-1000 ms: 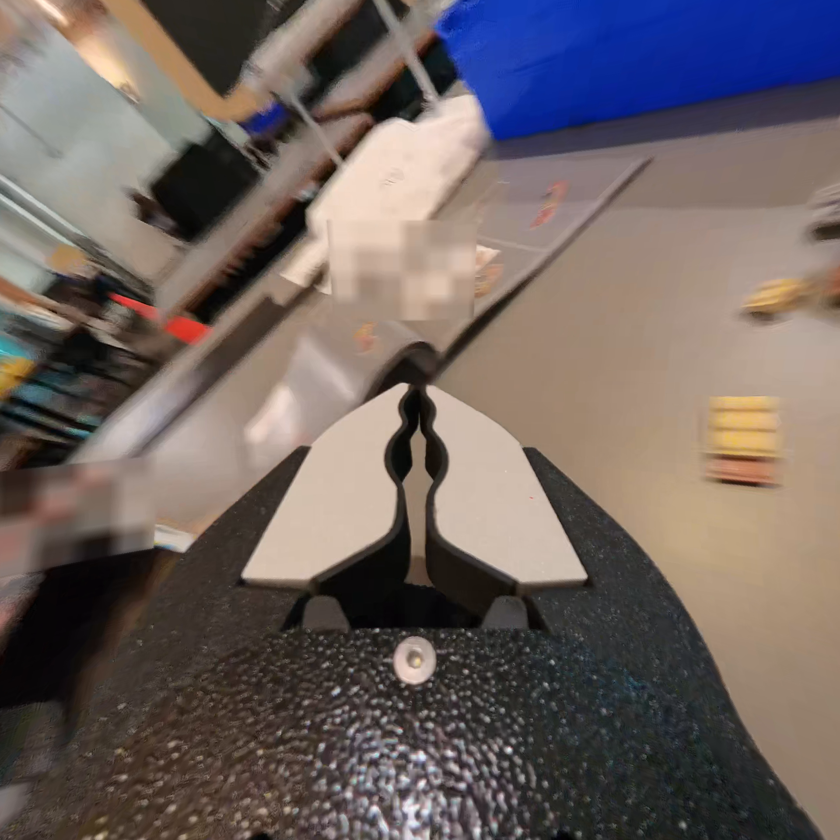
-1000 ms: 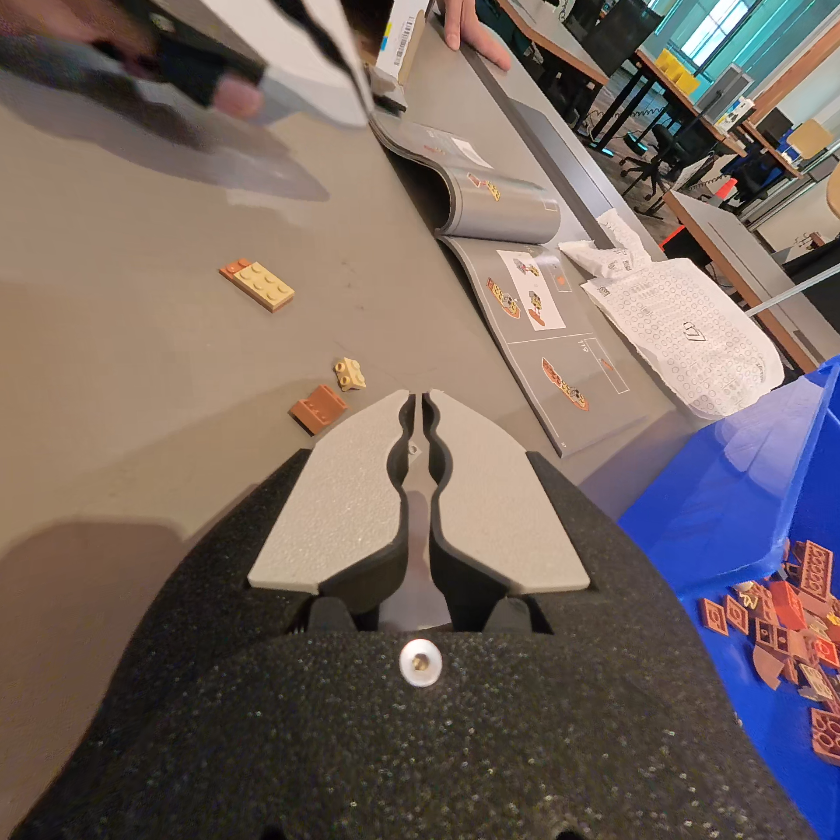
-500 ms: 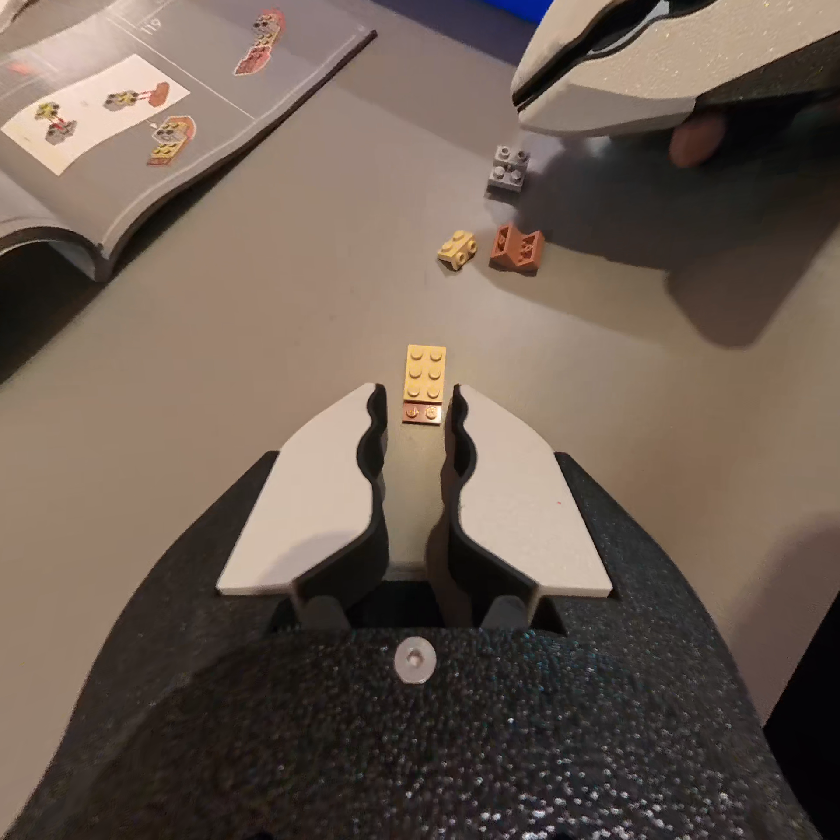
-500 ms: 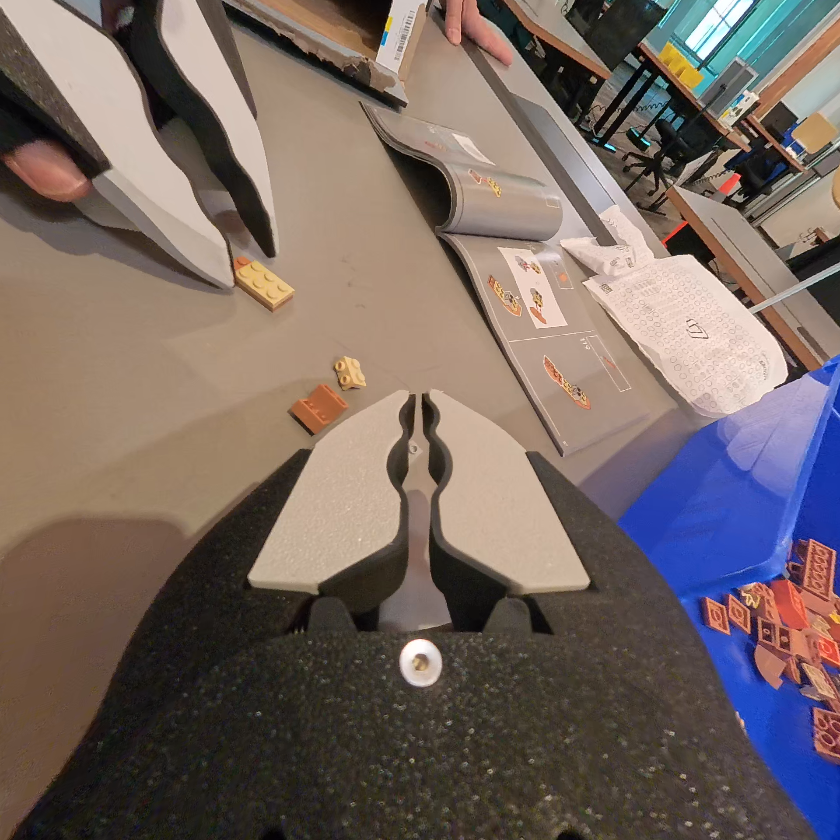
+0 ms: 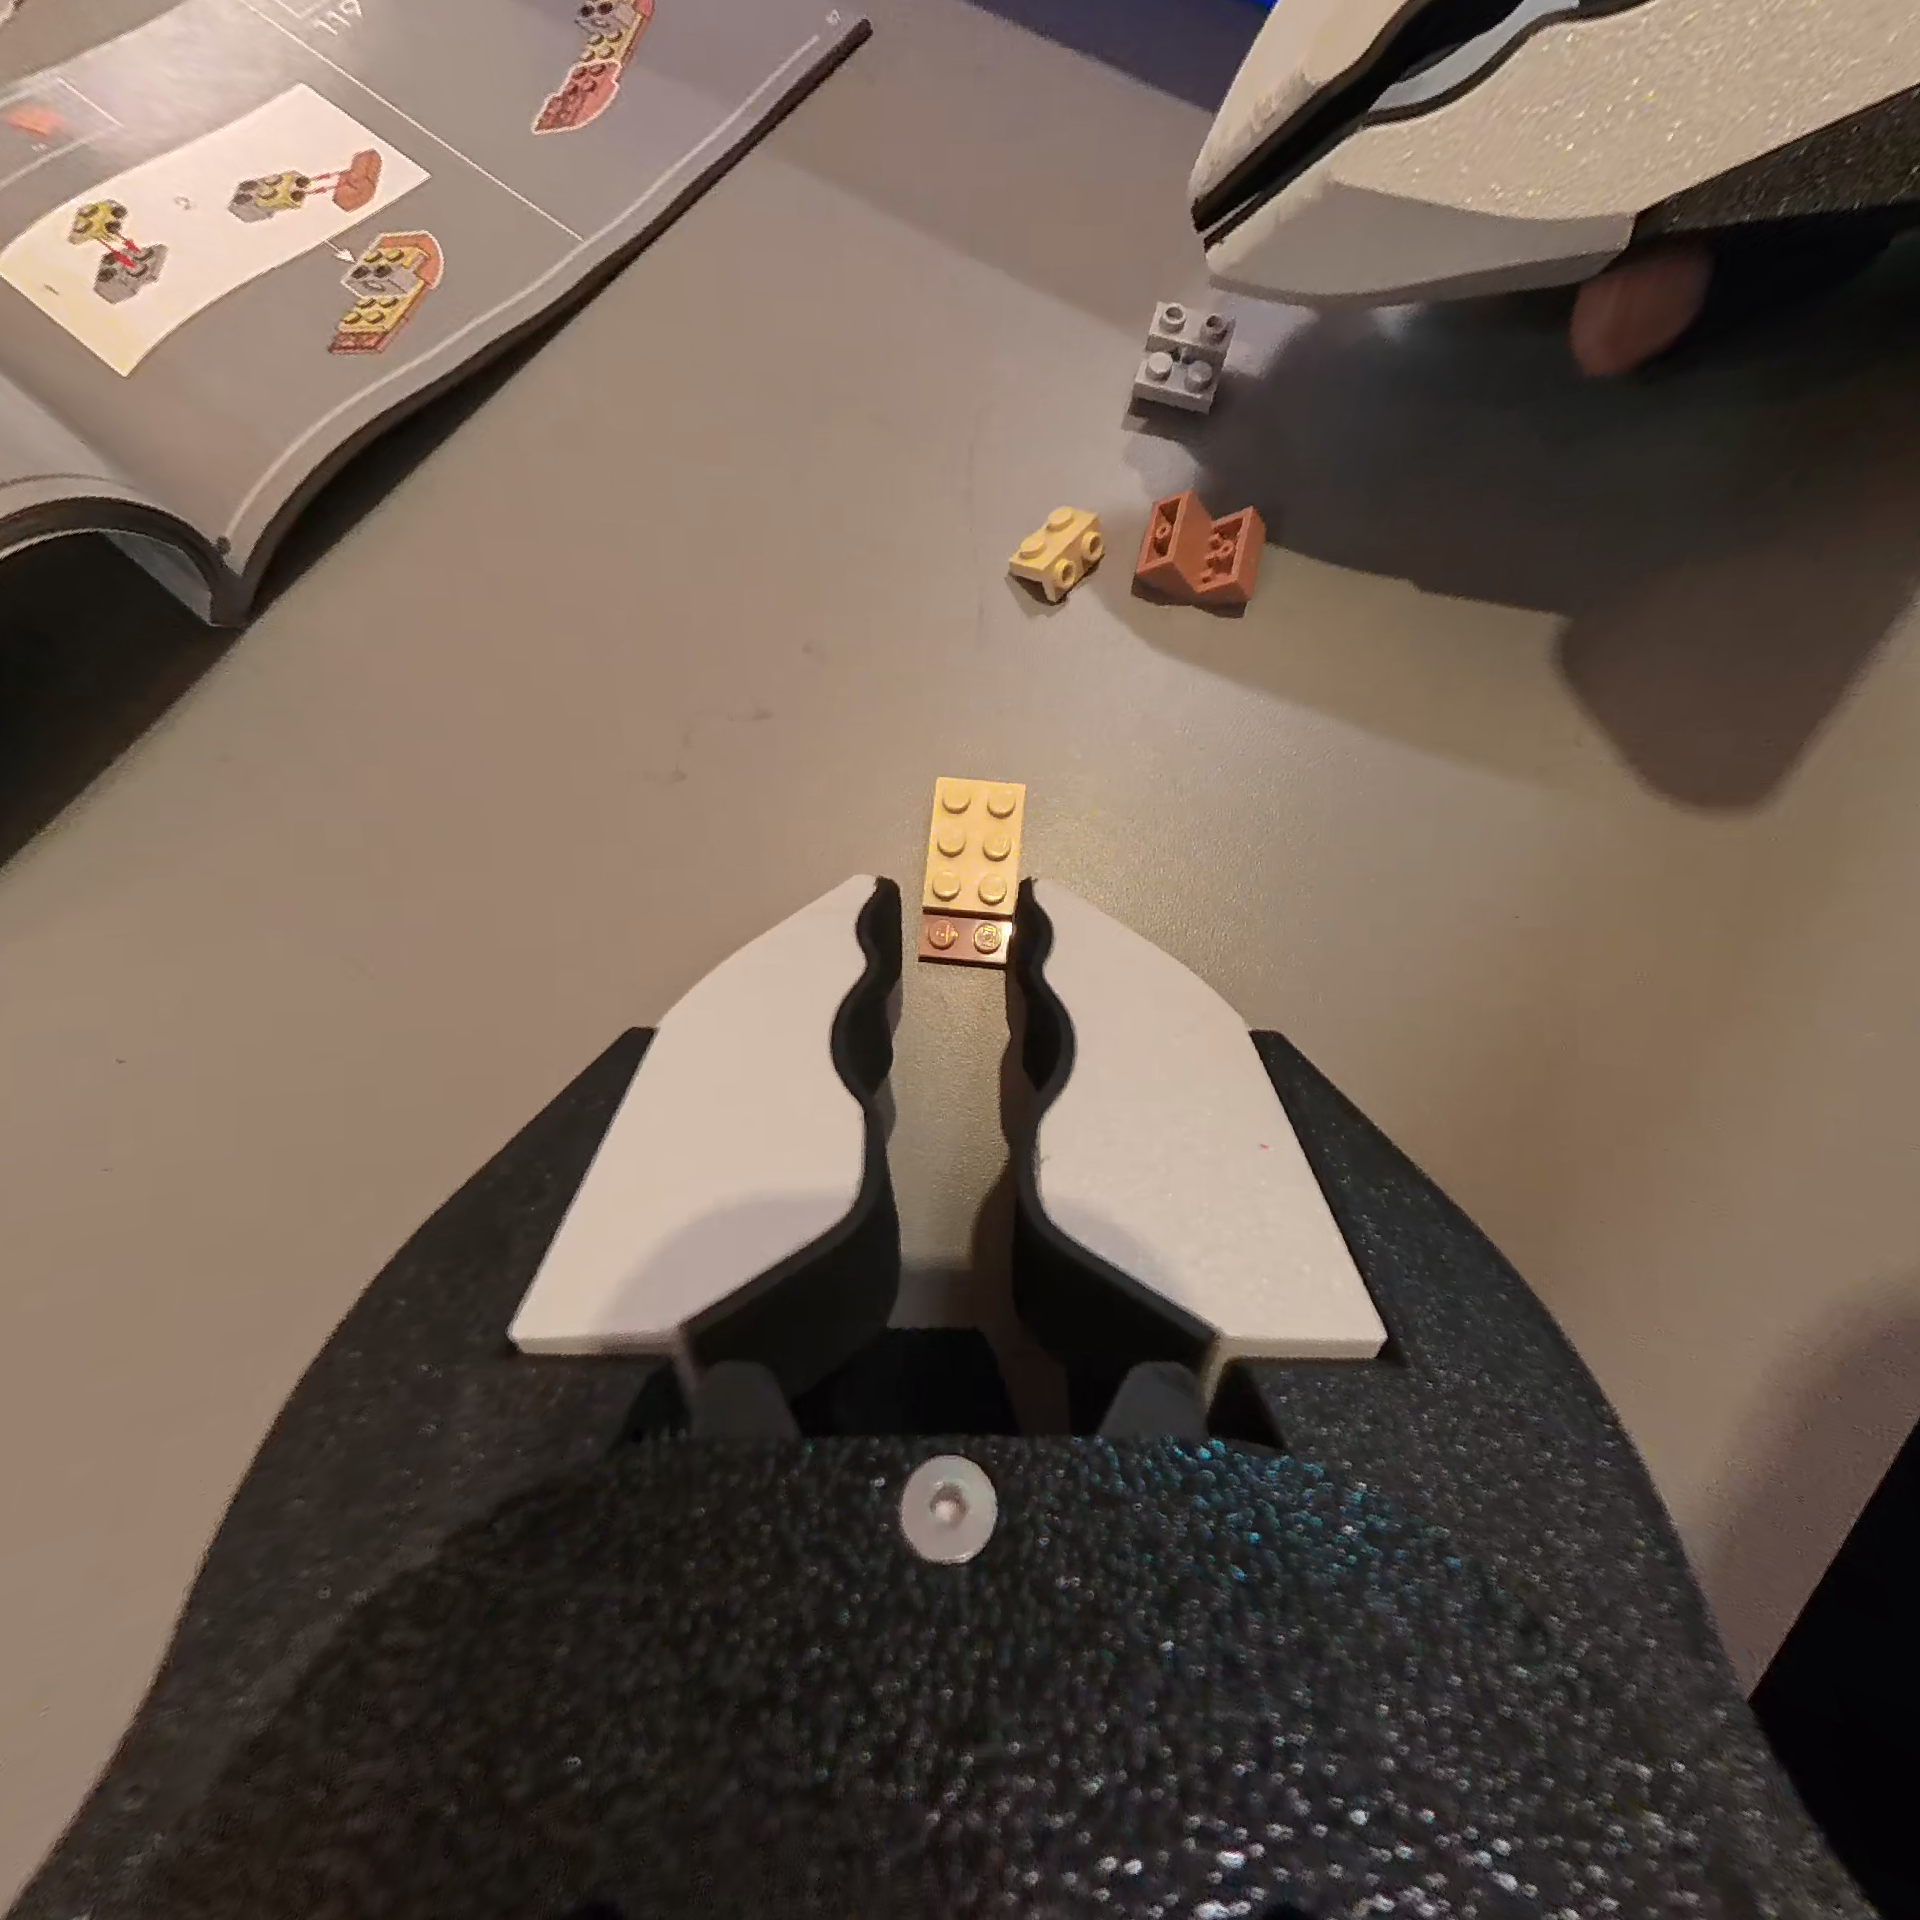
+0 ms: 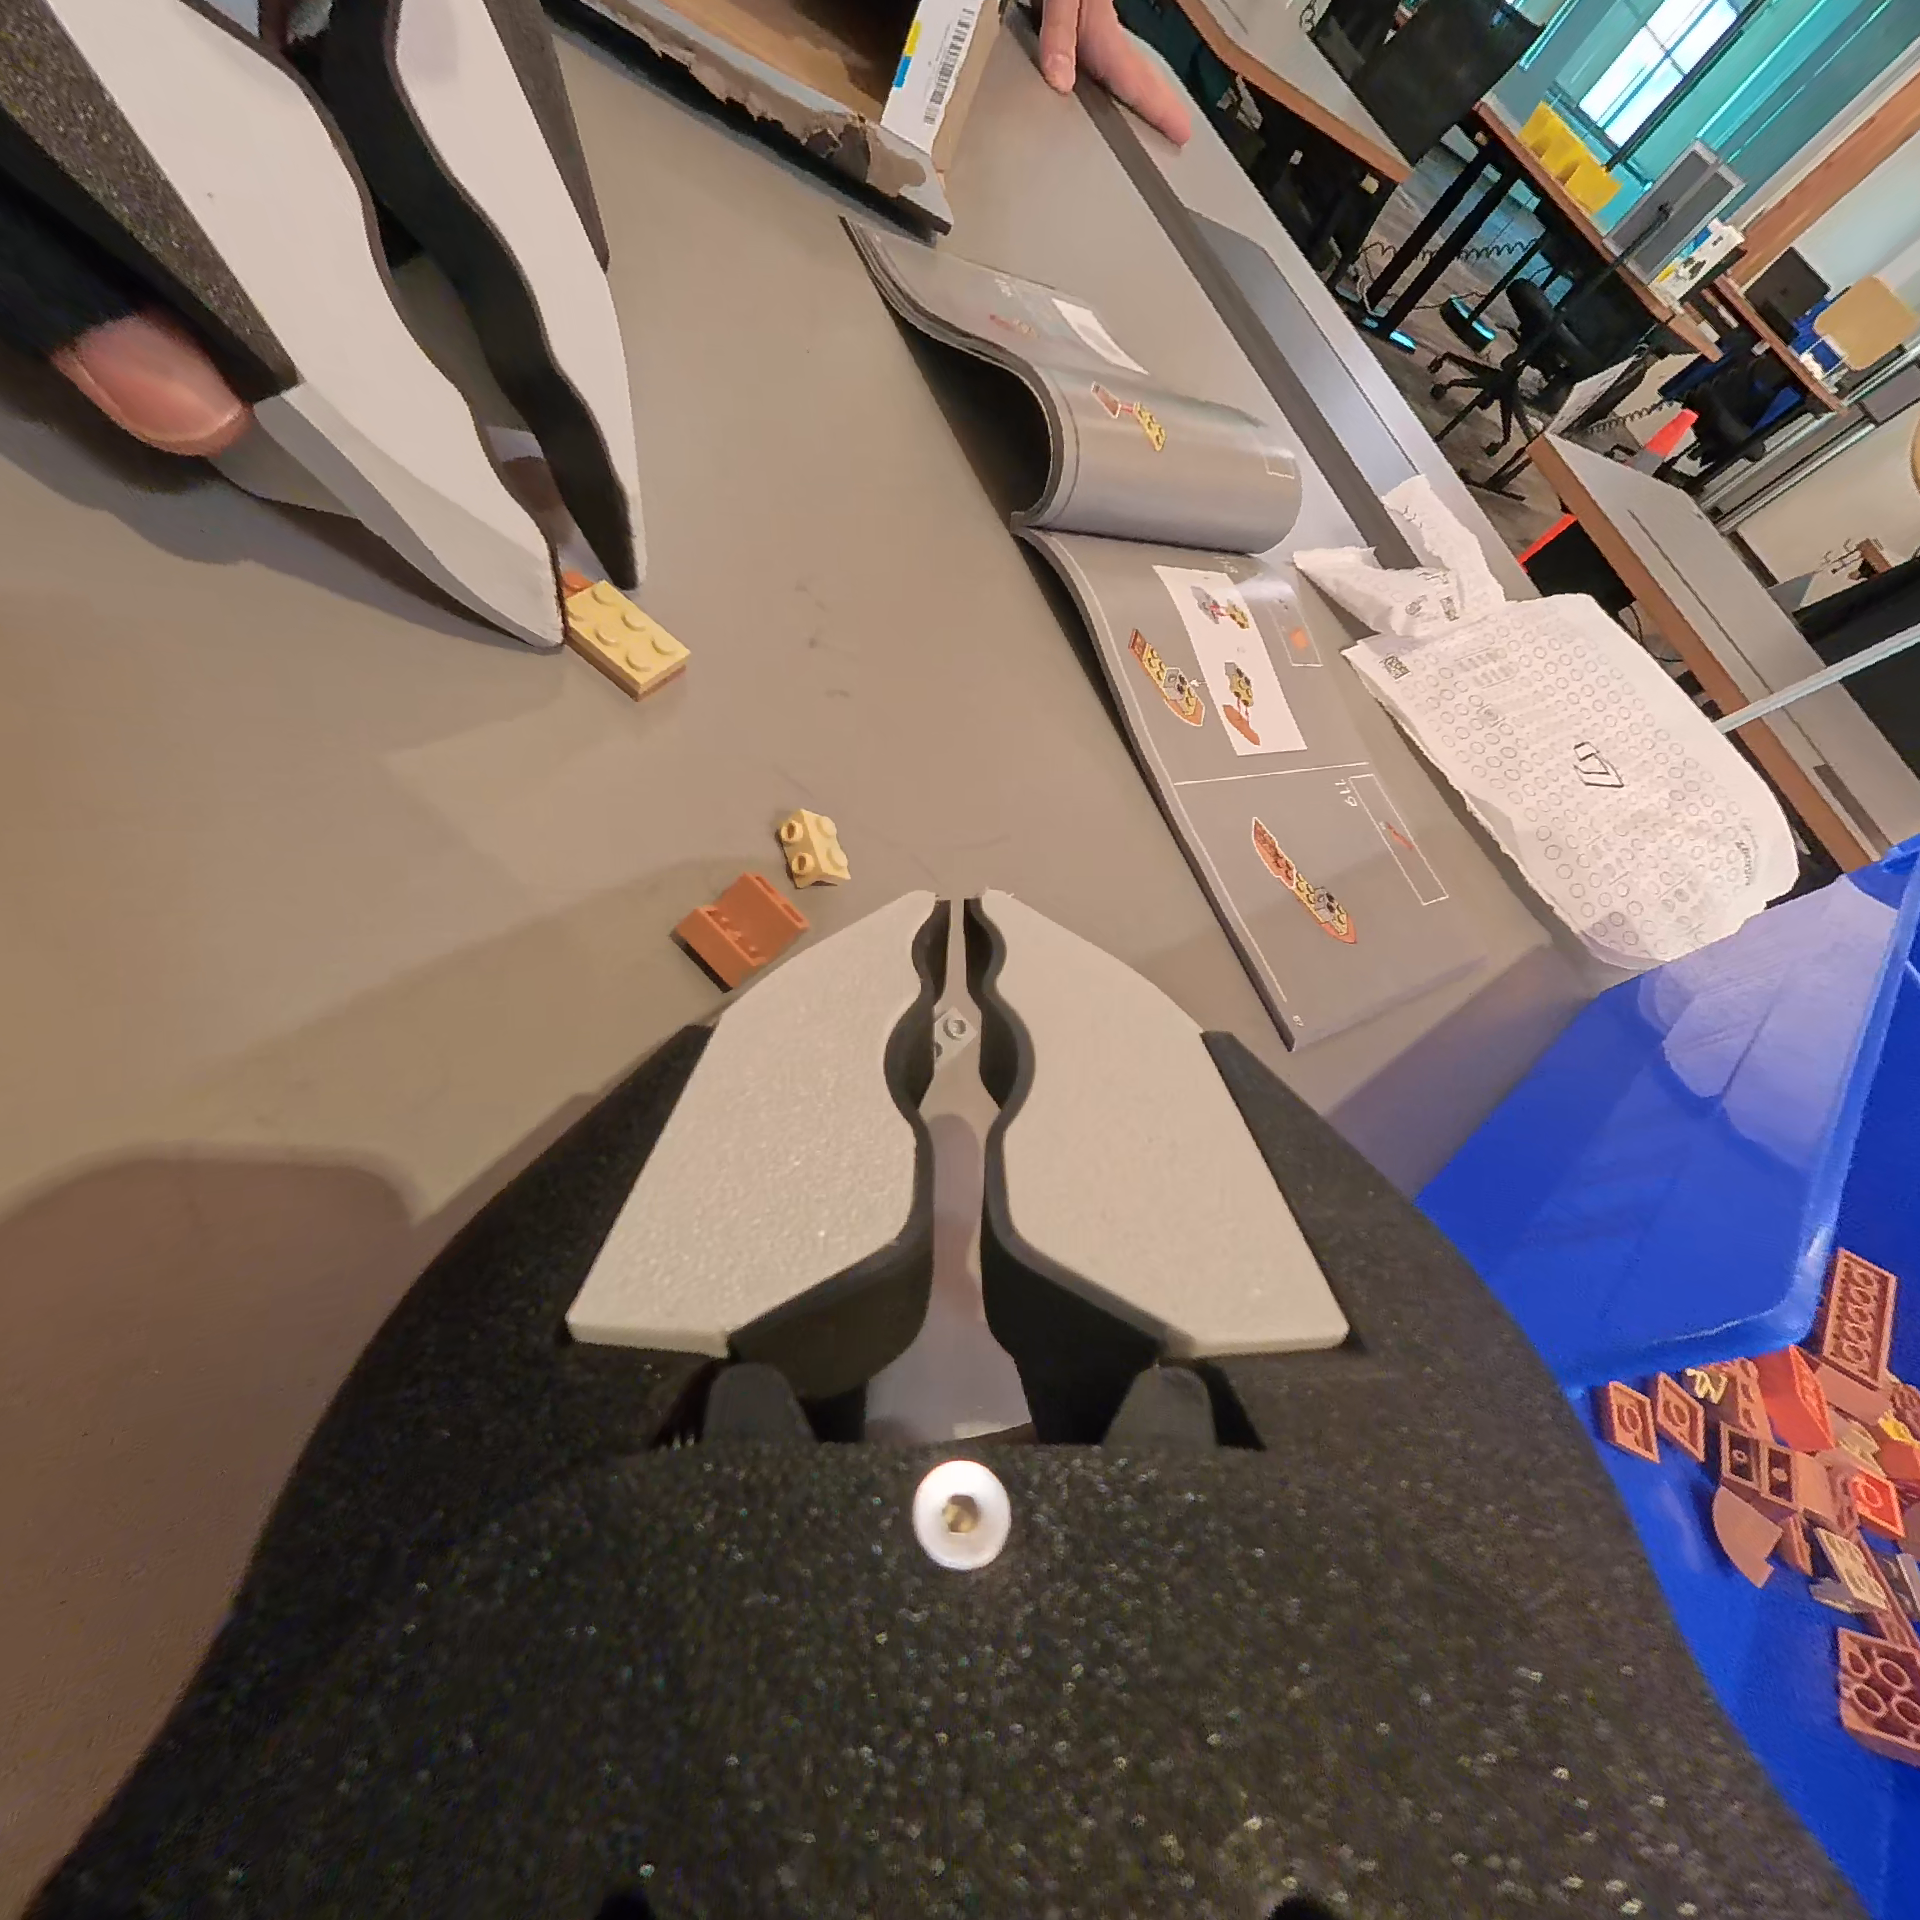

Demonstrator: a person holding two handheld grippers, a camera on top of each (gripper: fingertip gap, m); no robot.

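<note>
**Item 1: L tongs** (image 5: 956, 888). Down at the table (image 5: 520, 727), jaws apart and straddling the near end of a flat stud plate (image 5: 975, 842). The plate is tan on top, with a brown strip (image 5: 966, 938) at the end between the tips. R-side pad (image 5: 1031, 935) sits against the strip's edge. L-side pad (image 5: 881, 935) stands just off it w/ a thin sliver of table showing. Plate lies flat and is not clamped. A thumb (image 6: 156, 384) shows under the tool body in the R wrist view.

**Item 2: R tongs** (image 6: 956, 899). Jaws closed to a thin slit w/ nothing between the pads. They hover just above a small grey brick (image 5: 1184, 358), which sits on the table under the tip and is glimpsed through the slit from above. A fingertip (image 5: 1642, 312) shows below the tool.

**Item 3: loose pcs, mid-table.** Small tan bracket pc (image 5: 1058, 551) and brown sloped brick (image 5: 1200, 551) lie side by side w/ a small gap. They are between the grey brick and the plate, apart from both.

**Item 4: surroundings.**
- Open instruction booklet (image 5: 312, 260), grey pages w/ build diagrams.
- Crumpled white perforated paper bags (image 6: 1558, 748) beside the booklet.
- Blue bin (image 6: 1662, 1143) at the table edge, w/ assorted brown, red and tan bricks (image 6: 1818, 1455) inside.
- Torn cardboard box (image 6: 831, 104) at the far end.
- Another person's hand (image 6: 1112, 73) resting on the far table edge.
</note>
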